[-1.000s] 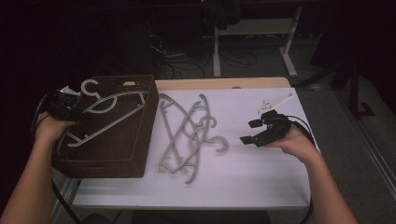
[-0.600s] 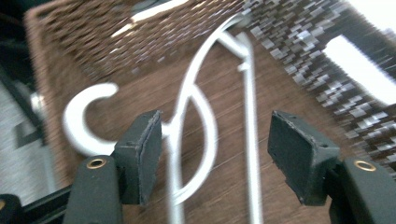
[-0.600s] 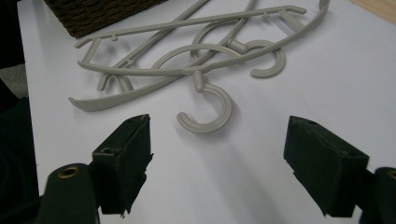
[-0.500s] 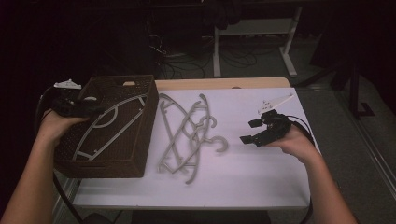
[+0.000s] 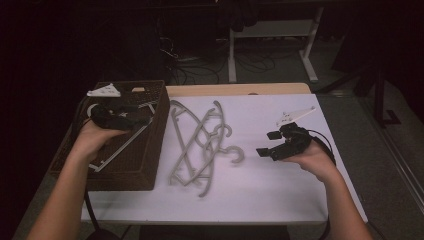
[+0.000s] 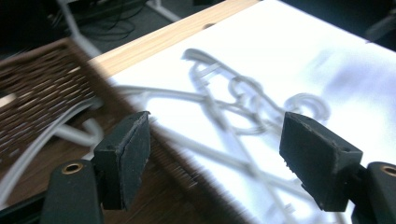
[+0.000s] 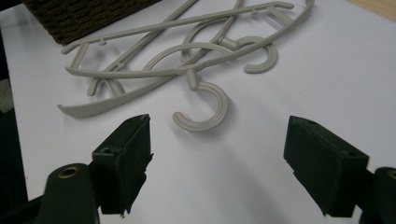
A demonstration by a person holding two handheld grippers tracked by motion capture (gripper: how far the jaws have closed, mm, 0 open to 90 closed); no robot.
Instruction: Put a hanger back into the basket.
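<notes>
The left gripper [image 5: 131, 116] has let go of the hanger [image 5: 117, 148], which now lies in the brown basket [image 5: 150, 165]. Its jaws have just been opening with nothing between them. The right gripper [image 5: 270, 144] hovers open, right of the hangers [image 5: 200, 145] on the white table [image 5: 280, 195].

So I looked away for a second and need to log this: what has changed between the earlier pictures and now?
The left gripper let go of the hanger in the basket, which now lies in the brown basket. Its jaws have just been opening, nothing between them, and the hand swung toward the table. The right gripper stayed open and still; the hangers on the table did not shift.
</notes>
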